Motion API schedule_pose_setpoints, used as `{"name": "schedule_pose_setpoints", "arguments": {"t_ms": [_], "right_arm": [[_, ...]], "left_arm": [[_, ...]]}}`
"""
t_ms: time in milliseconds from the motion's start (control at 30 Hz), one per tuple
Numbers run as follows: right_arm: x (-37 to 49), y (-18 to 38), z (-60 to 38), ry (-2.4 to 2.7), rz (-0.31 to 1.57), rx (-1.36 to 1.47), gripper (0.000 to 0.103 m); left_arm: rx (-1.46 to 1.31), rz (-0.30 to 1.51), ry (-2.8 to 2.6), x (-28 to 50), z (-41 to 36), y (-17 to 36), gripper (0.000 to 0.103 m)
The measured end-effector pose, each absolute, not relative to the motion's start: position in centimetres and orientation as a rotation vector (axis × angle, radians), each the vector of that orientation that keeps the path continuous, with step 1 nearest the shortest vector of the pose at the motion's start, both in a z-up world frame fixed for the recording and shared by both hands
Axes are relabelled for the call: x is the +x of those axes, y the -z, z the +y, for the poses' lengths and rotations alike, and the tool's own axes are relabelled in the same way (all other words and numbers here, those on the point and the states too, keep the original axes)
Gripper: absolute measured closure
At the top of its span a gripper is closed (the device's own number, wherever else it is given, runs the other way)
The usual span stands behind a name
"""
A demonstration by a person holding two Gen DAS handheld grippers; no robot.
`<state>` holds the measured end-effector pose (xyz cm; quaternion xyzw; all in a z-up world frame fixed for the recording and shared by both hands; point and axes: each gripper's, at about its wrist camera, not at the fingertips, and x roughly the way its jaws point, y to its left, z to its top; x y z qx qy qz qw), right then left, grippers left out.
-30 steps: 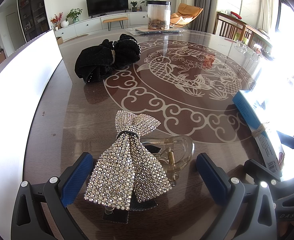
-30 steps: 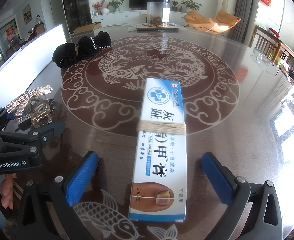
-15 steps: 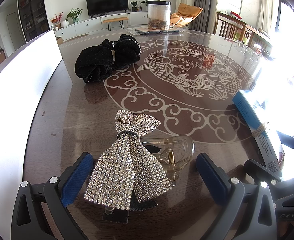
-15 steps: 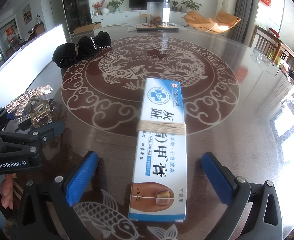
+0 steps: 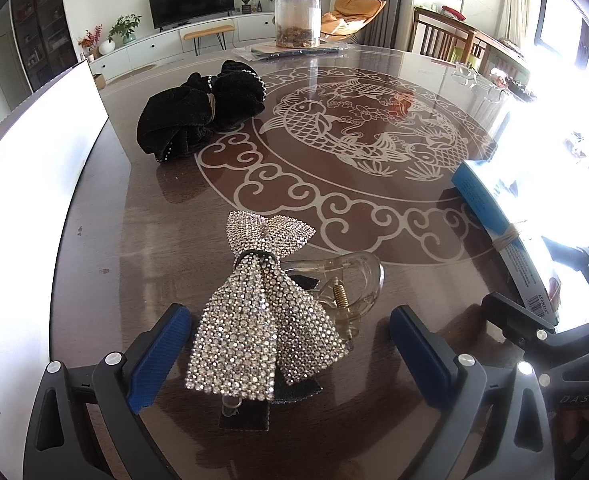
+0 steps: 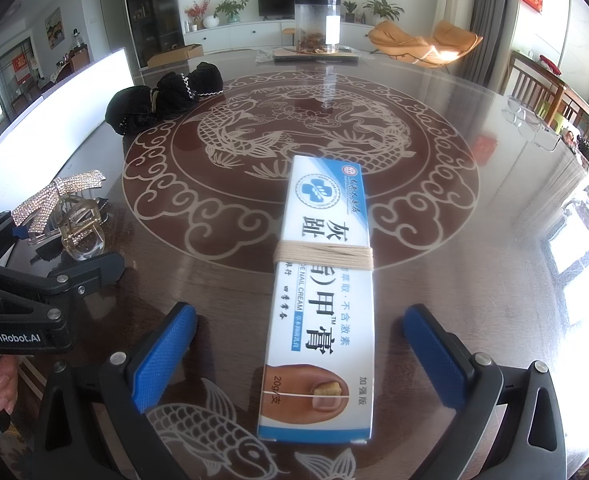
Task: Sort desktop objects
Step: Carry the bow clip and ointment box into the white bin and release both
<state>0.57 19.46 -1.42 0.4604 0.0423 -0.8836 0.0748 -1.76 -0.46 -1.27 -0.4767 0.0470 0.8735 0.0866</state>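
Observation:
A rhinestone bow hair clip [image 5: 262,308] lies on the brown patterned table [image 5: 134,240], with a clear claw clip [image 5: 350,280] against its right side. My left gripper [image 5: 288,320] straddles the bow. Its jaws are closing, and the blue pads [image 5: 162,344] stand clear of the bow. A white and blue cream box [image 6: 326,288], bound with string, lies lengthwise between the fingers of my right gripper [image 6: 300,320], which is open and not touching it. A black scrunchie bundle [image 5: 198,116] rests farther back on the left.
A clear jar [image 5: 297,18] stands on flat packets at the table's far edge. A white panel [image 5: 34,200] runs along the left side. Clear glass items [image 6: 530,124] sit at the right rim. A hand [image 6: 2,384] holds the left gripper.
The left gripper's pads have drawn slightly inward toward the bow. The right gripper, box and other objects have not moved.

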Motion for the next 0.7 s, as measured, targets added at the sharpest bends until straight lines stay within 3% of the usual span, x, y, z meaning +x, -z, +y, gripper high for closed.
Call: {"name": "schedule_pose_setpoints", "arguments": {"t_ms": [67,133,200,267,300,467,700], "right_arm": [[0.5,1.5,19.4,2.647,0.125,1.383,0.0],[0.4,1.5,19.5,2.641,0.128,1.393,0.0],[0.4,1.4,19.5,2.636,0.13,1.415,0.005],[0.4,0.7,19.7,2.642,0.126,1.421,0.037],[0.2,0.4,19.7,2.635,0.137,1.439,0.062],[-0.7,-0.5,20.3,2.56,0.059,1.499,0.062],[0.0,-4.9,19.1,2.555,-0.06,1.399,0.062]], "left_arm": [[-1.418,0.136,-2.617,-1.6,-1.0,1.0,0.025],[-1.404,0.137,-2.617,-1.3,-1.4,0.7,0.051],[-1.399,0.107,-2.601,-0.9,-1.9,0.3,0.054],[-1.391,0.049,-2.592,-0.3,-2.5,0.1,0.056],[-1.392,0.036,-2.592,0.1,-2.7,0.1,0.056],[-1.37,-0.084,-2.565,2.3,-3.6,-1.0,0.056],[-1.236,-0.272,-2.576,4.8,-6.6,-6.9,0.056]]}}
